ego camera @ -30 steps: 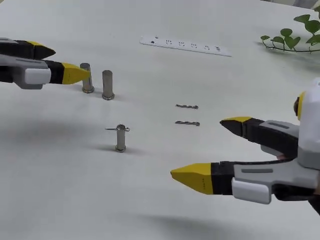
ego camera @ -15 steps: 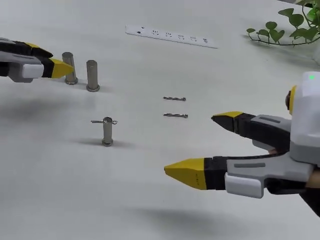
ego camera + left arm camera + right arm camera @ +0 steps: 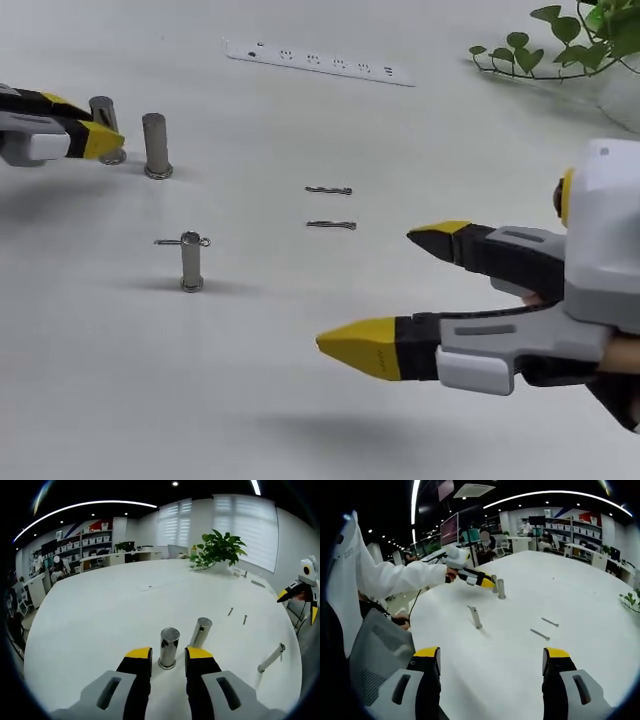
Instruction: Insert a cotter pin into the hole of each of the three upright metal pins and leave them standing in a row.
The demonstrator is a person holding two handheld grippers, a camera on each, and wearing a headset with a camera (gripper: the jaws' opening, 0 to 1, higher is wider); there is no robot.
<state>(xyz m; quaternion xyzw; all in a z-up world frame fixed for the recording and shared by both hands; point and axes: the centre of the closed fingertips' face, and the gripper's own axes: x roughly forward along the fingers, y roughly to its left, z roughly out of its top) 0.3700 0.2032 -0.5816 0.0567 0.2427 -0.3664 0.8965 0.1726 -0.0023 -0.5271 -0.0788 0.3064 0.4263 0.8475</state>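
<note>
Fitted pin [image 3: 191, 262]: upright on the table [image 3: 300, 400], long axis vertical; a cotter pin [image 3: 182, 241] crosses its top horizontally.
Bare pins: two, upright, side by side, beyond the fitted pin and to its left: left bare pin [image 3: 168, 647], right bare pin [image 3: 156, 146].
Left gripper [image 3: 169, 655]: held level, reaching in from the left; jaws part-open either side of the left bare pin, gaps showing, gripping nothing.
Right gripper [image 3: 370, 290]: hovers level, well right of the fitted pin, tips pointing left; jaws spread wide, empty.
Loose cotter pins [image 3: 331, 225]: two, flat, parallel, right of the fitted pin, long axes left-right.
</note>
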